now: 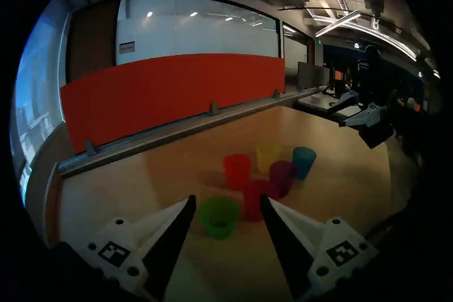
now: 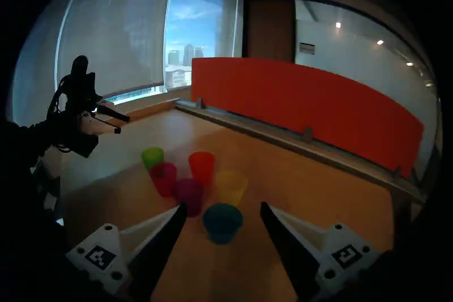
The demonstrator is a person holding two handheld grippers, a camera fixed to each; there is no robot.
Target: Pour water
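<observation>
Wooden table (image 1: 340, 188) with orange divider (image 1: 170, 92) along its far edge, pouring not begun
Six coloured cups (image 1: 236, 170) cluster mid-table; left gripper (image 1: 227, 199) and right gripper (image 2: 222, 205) hover spread wide, empty; grasping and tipping a cup remain
</observation>
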